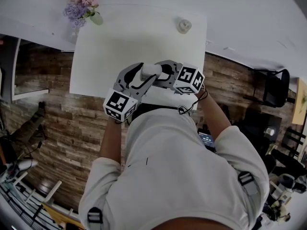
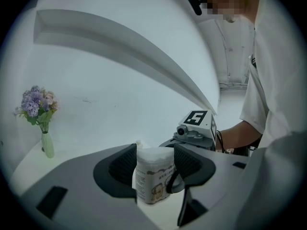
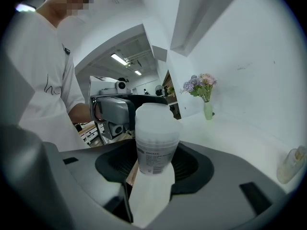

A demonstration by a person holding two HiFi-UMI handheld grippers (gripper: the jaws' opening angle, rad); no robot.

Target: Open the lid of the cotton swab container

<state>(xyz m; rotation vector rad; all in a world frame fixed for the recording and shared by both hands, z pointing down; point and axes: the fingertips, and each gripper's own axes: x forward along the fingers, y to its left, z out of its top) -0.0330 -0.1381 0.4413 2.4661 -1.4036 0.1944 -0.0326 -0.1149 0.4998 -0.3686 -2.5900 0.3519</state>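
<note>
At far left a vase of flowers stands on the white worktop; my left tool is clenched on the cotton swab container, near the worktop's front edge. My right tool grasps the same container from the opposite side; its lid seems closed, though the frosted plastic blurs the seam.

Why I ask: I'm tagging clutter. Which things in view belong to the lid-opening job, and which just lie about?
Job: cotton swab container, gripped by left gripper and right gripper.
Lying about: flower vase, small pale object, both on the white table.
</note>
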